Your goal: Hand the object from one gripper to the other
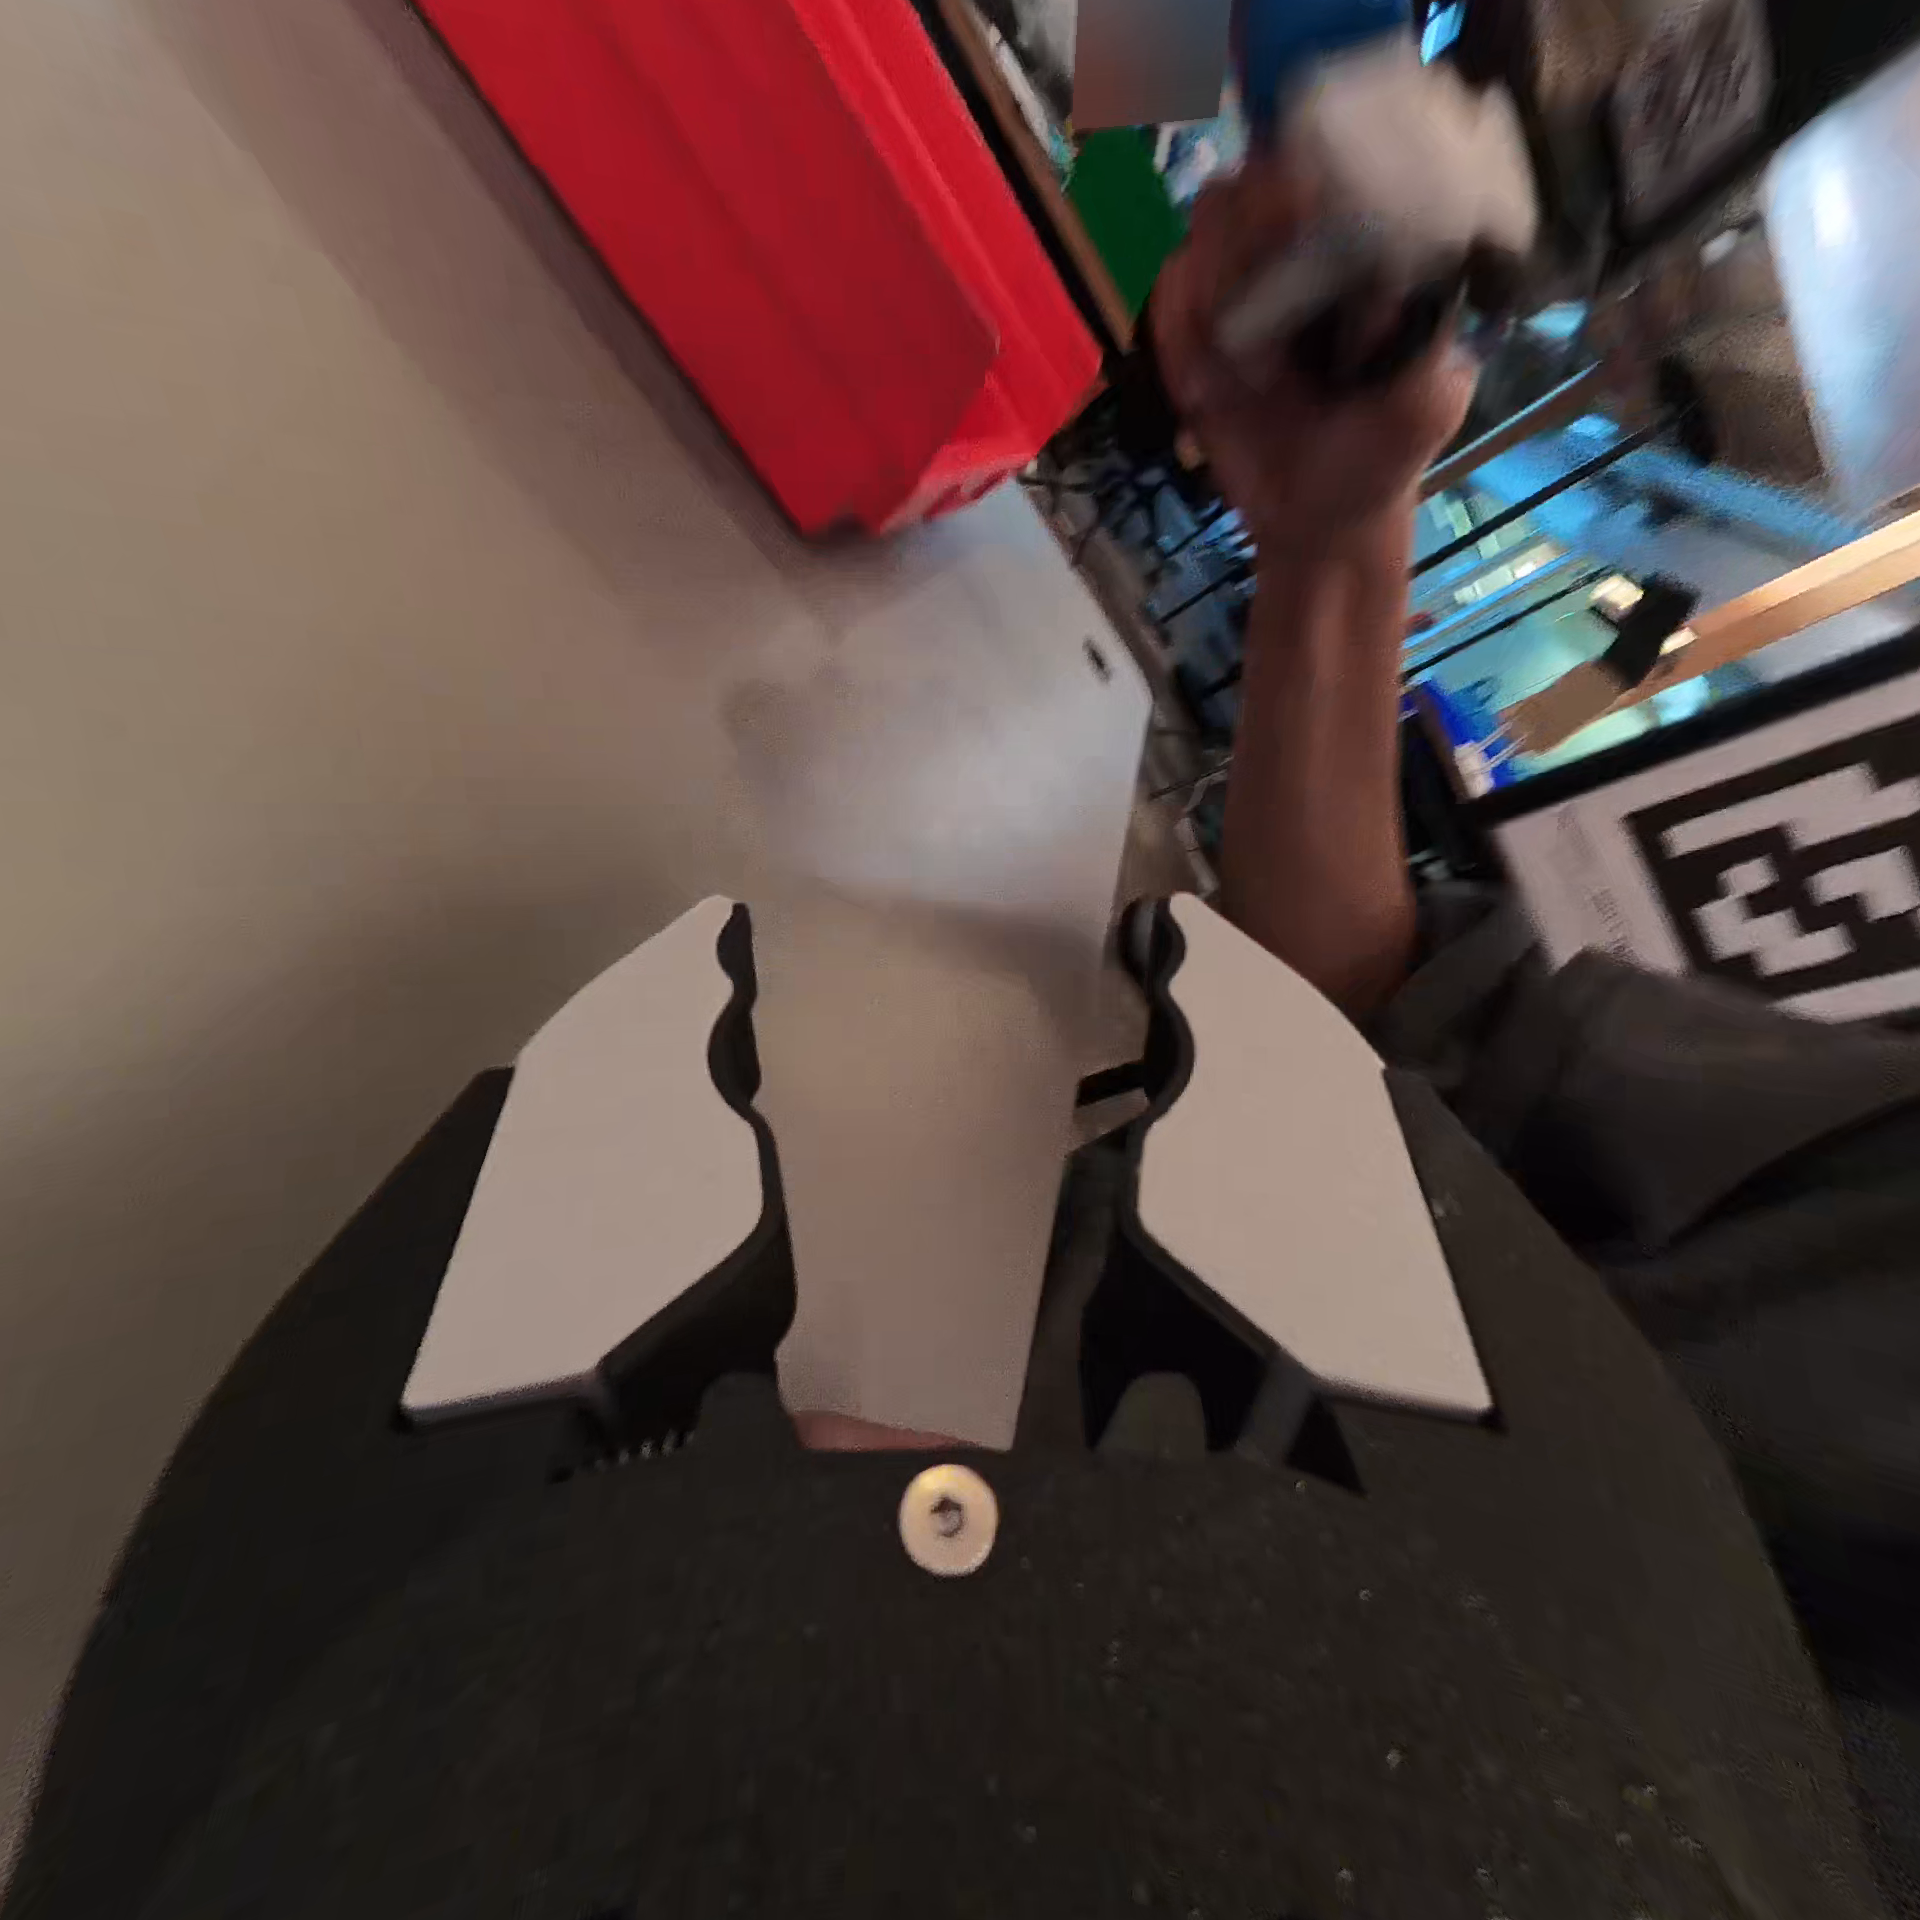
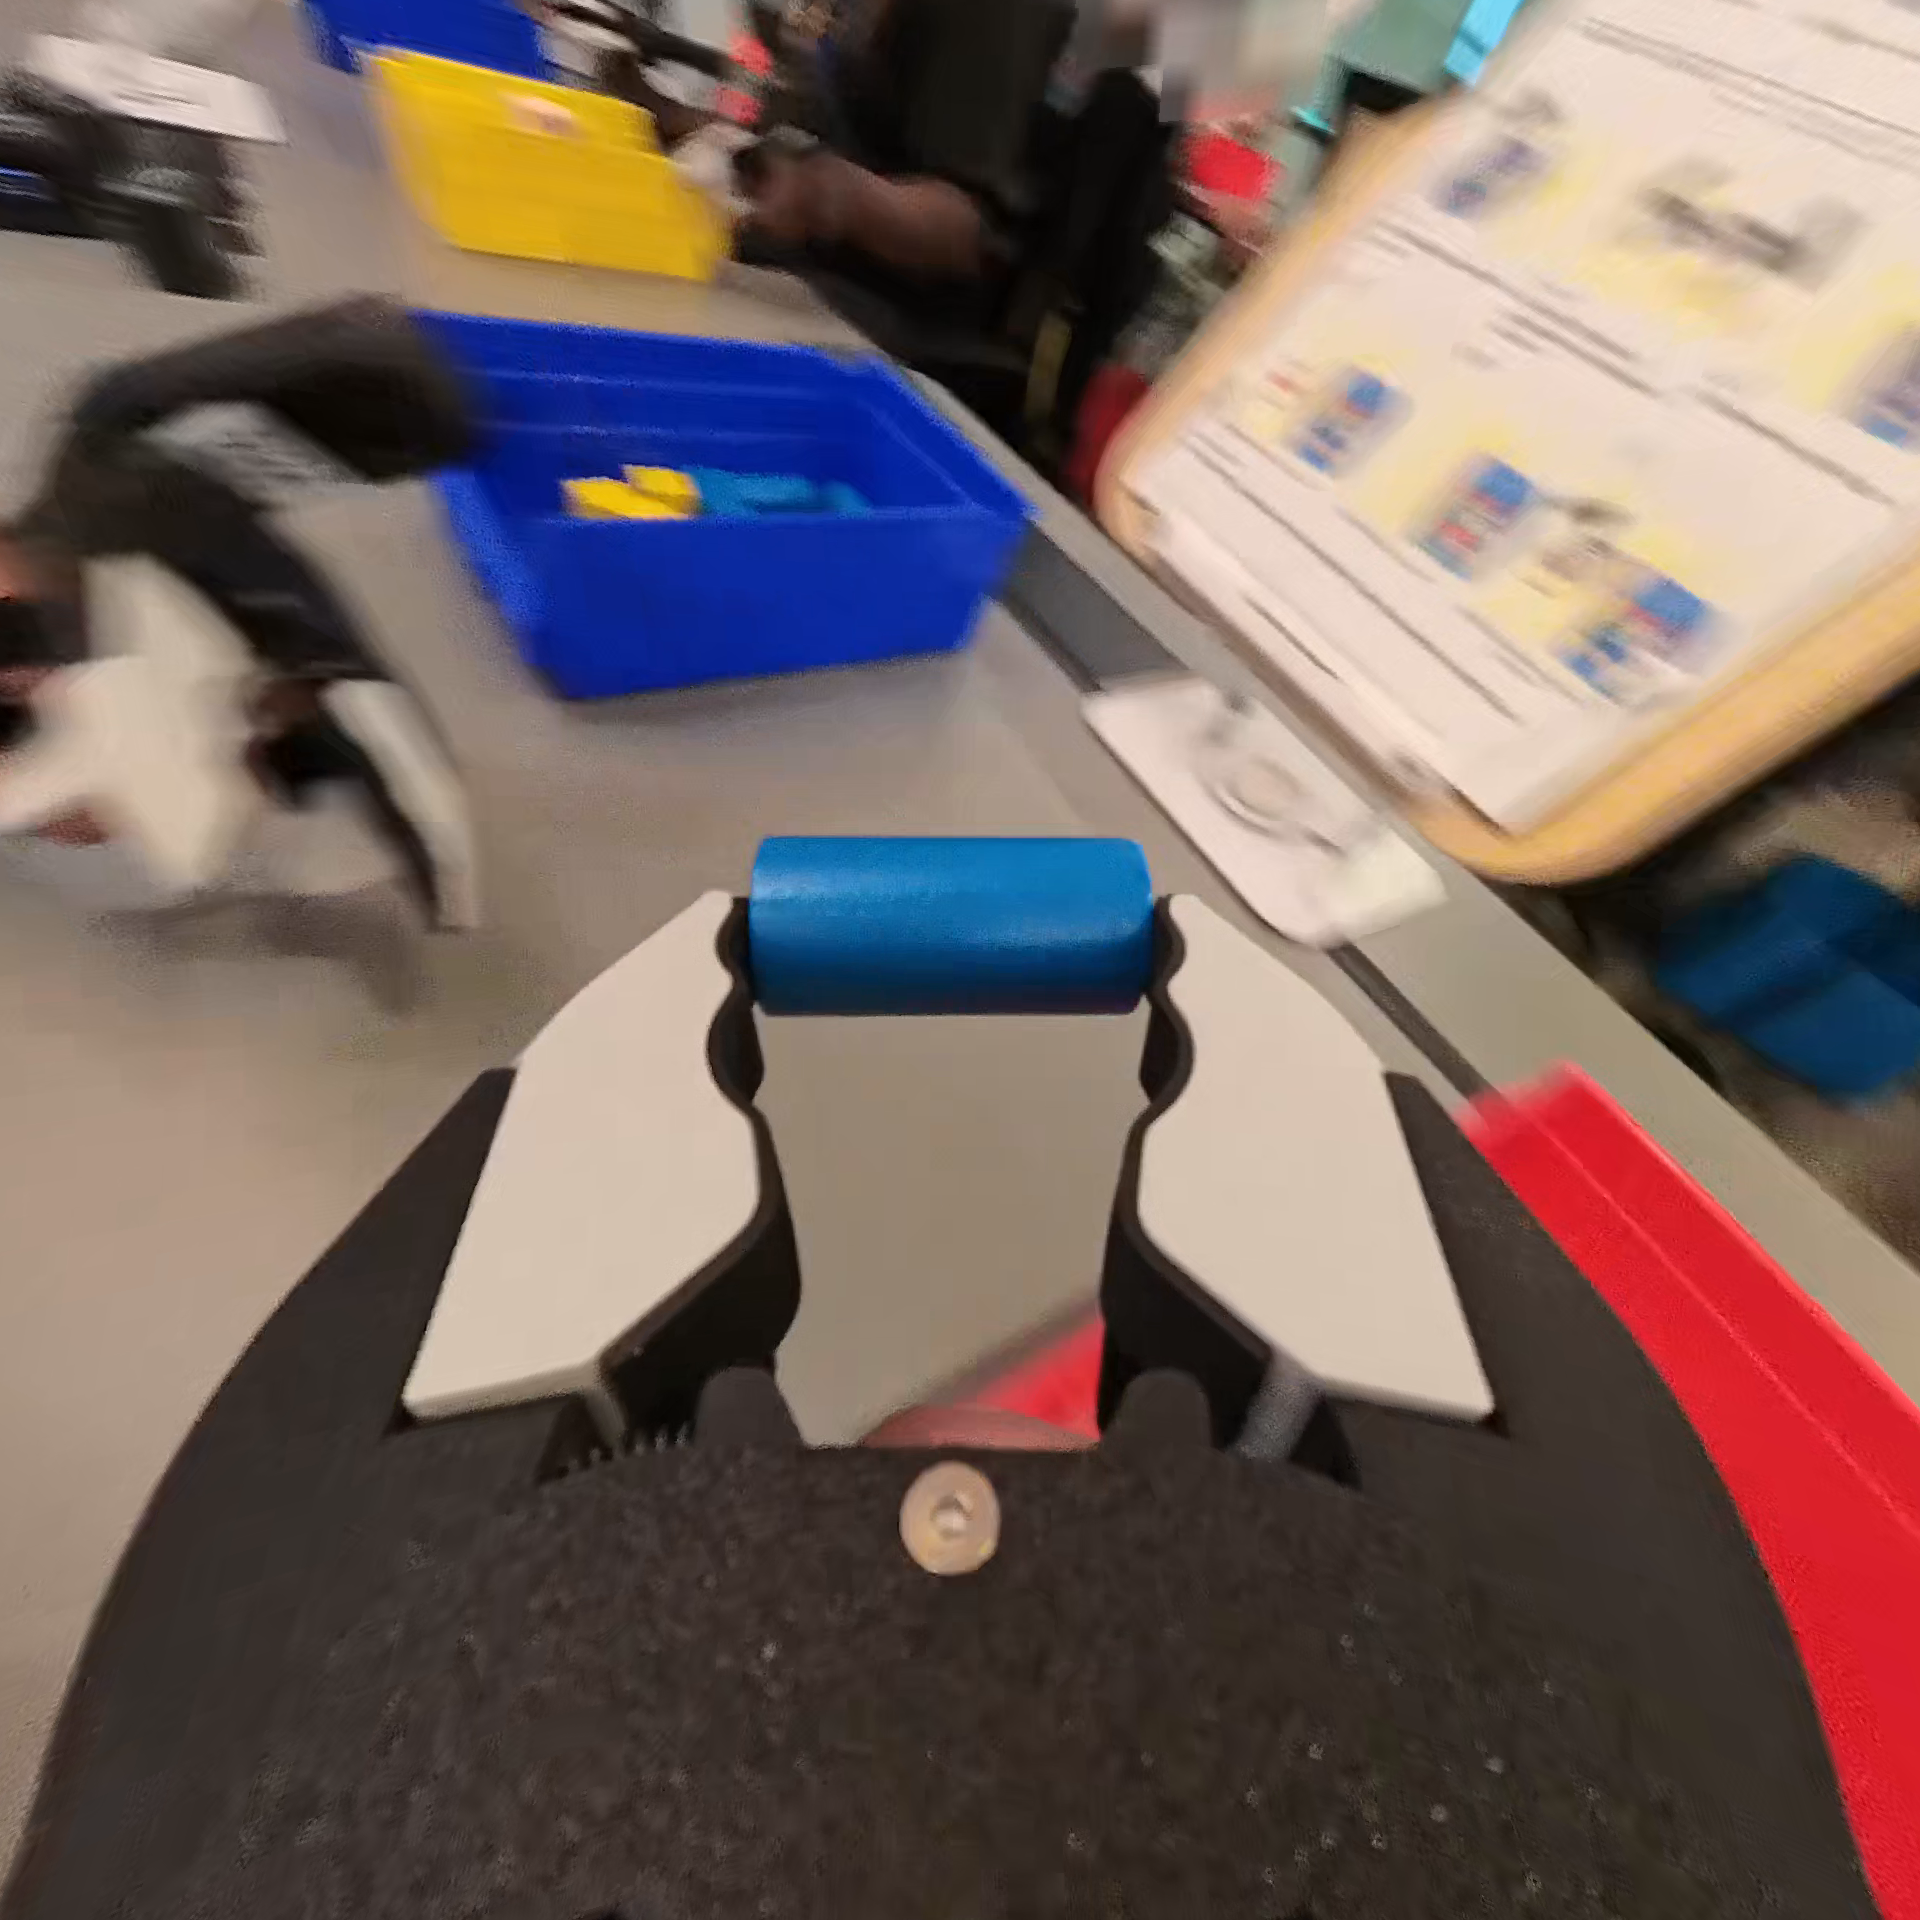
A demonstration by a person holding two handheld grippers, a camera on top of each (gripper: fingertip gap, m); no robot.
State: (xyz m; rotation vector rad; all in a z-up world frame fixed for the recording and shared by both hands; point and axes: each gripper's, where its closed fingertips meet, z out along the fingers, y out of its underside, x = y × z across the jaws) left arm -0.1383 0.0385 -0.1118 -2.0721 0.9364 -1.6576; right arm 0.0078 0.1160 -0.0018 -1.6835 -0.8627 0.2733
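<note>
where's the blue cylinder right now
In the right wrist view, the blue cylinder sits crosswise between the right gripper fingertips, held above the grey table, with the blue bin beyond it.

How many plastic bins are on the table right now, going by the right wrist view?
4: a blue bin mid-table holding blocks, a yellow bin behind it, another blue bin at the far edge, and a red bin at near right. Others may sit outside the frame.

We list: right gripper [image 2: 951,925], tips clamping a short blue cylinder [image 2: 951,925] crosswise; blurred left gripper [image 2: 239,727] at left; blue plastic bin [image 2: 727,613] holding yellow and blue blocks [image 2: 707,494]; yellow bin [image 2: 551,197]; red bin [image 2: 1714,1351]; grey table [image 2: 260,1091].
</note>
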